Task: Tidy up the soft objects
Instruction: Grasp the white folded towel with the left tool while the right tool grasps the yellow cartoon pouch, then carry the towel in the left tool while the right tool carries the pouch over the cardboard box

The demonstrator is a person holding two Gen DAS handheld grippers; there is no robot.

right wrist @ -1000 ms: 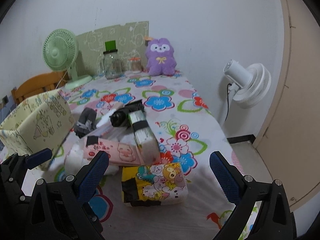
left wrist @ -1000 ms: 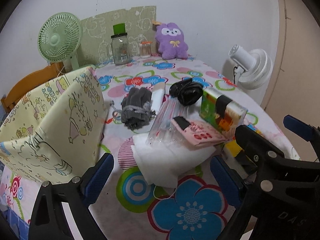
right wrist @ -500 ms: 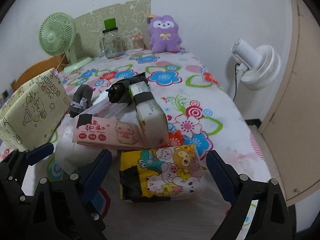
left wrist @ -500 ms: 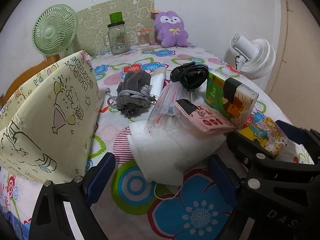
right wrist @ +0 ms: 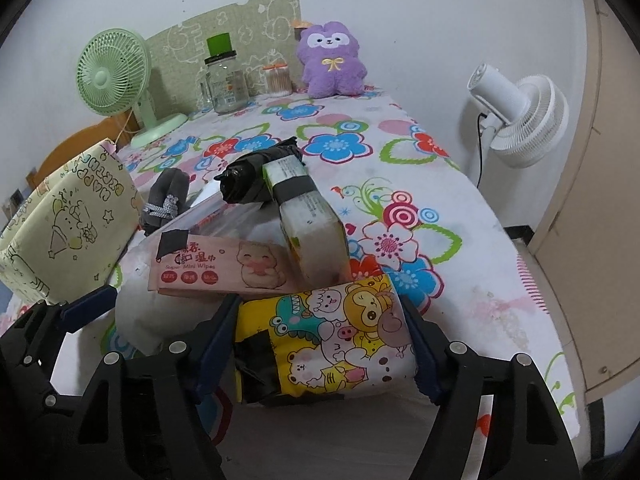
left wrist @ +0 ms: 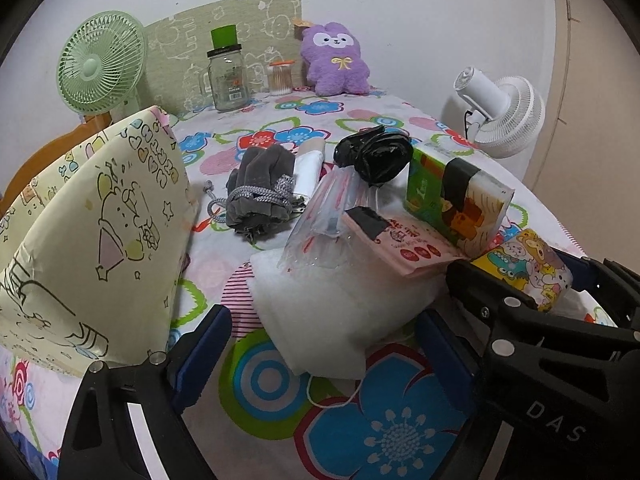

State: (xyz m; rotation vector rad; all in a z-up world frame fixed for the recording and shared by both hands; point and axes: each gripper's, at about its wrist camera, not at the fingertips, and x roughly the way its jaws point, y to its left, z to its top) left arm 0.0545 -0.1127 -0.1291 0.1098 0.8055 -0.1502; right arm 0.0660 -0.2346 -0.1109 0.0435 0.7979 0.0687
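The landmark is the pink wipes pack (right wrist: 224,266) in the middle of the desk (right wrist: 400,184). Far to its left stands the yellow gift bag (left wrist: 92,236), and just left of it lie the grey gloves (left wrist: 260,192). The left tool (left wrist: 320,344) hovers in front of the pack with its fingers spread wide over a white mask (left wrist: 340,312); it holds nothing. Behind the pack lies a black bundle (left wrist: 376,156), and touching its right side stands a green tissue pack (left wrist: 460,200). To the right and in front of the pink pack, the right tool (right wrist: 320,344) pinches the yellow cartoon tissue pack (right wrist: 332,332) from both sides.
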